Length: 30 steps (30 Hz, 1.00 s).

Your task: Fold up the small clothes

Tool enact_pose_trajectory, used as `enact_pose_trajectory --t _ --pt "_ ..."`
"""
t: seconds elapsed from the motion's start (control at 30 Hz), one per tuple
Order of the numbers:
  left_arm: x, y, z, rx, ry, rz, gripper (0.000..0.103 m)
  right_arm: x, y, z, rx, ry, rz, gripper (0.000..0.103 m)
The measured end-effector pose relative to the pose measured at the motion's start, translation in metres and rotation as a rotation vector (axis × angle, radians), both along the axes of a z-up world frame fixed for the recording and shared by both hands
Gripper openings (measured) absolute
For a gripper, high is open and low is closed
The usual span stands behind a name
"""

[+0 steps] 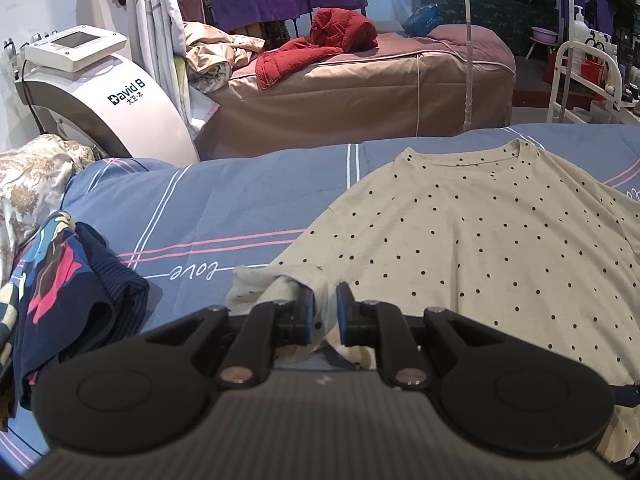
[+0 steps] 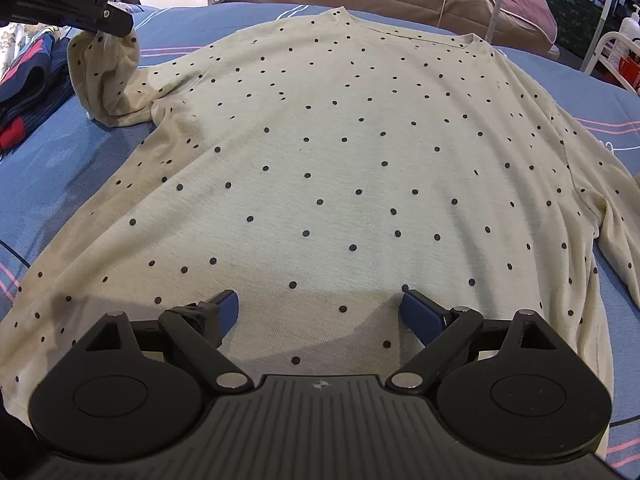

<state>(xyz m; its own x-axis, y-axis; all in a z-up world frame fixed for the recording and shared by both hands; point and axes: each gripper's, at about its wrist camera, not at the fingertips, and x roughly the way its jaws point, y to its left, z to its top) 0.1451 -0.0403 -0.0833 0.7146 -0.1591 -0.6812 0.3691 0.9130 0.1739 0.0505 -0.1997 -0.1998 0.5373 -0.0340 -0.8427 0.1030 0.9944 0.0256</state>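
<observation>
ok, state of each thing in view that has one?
Cream polka-dot long-sleeve shirt: spread flat on the blue striped bedcover, one sleeve lifted.
Left gripper: jaws shut on the sleeve.
Right gripper: jaws open, empty, over the shirt.

left hand-held gripper [image 1: 325, 304] on shirt sleeve [image 1: 276, 286]

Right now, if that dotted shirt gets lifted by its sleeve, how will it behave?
Probably floppy: the sleeve already droops in folds from the left gripper. The dotted shirt looks thin and light, so it should drag and bunch on the blue bedsheet.
</observation>
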Motion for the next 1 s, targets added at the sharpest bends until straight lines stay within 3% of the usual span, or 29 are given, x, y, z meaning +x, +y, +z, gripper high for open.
enact_pose_trajectory --t 0.13,0.2,0.23,0.27,0.33,0.43,0.53,0.67,0.73,0.9,1.0 --pt "-0.007 -0.010 -0.003 -0.050 0.065 -0.092 0.013 0.000 0.000 0.000 0.001 0.000 0.001 0.103" --pt "-0.019 -0.017 -0.009 -0.090 0.125 -0.178 0.033 0.001 -0.002 0.000 0.010 -0.003 -0.003 0.103" --pt "-0.025 -0.016 -0.013 -0.114 0.152 -0.197 0.060 0.000 -0.004 0.001 0.018 -0.010 -0.009 0.103" --pt "-0.033 -0.014 -0.021 -0.138 0.181 -0.200 0.079 -0.001 -0.007 0.003 0.022 -0.021 -0.020 0.103" --pt "-0.047 -0.002 -0.039 -0.136 0.218 -0.164 0.090 -0.005 -0.015 0.010 0.019 -0.045 -0.056 0.103" --pt "-0.062 0.022 -0.062 -0.083 0.223 -0.099 0.090 -0.006 -0.030 0.022 0.019 -0.087 -0.100 0.103" --pt "-0.062 0.047 -0.075 -0.055 0.228 -0.032 0.090 0.003 -0.037 0.031 0.085 -0.132 -0.090 0.103" --pt "-0.051 0.071 -0.082 -0.040 0.245 0.032 0.090 0.031 -0.027 0.039 0.261 -0.191 0.006 0.103" --pt "-0.047 0.079 -0.081 -0.049 0.249 0.048 0.090 0.052 -0.012 0.043 0.294 -0.211 0.072 0.103" --pt "-0.047 0.089 -0.083 -0.050 0.260 0.050 0.090 0.122 0.051 0.053 0.155 -0.280 0.352 0.103" --pt "-0.051 0.096 -0.084 -0.043 0.266 0.052 0.090 0.169 0.078 0.042 0.048 -0.241 0.377 0.103"
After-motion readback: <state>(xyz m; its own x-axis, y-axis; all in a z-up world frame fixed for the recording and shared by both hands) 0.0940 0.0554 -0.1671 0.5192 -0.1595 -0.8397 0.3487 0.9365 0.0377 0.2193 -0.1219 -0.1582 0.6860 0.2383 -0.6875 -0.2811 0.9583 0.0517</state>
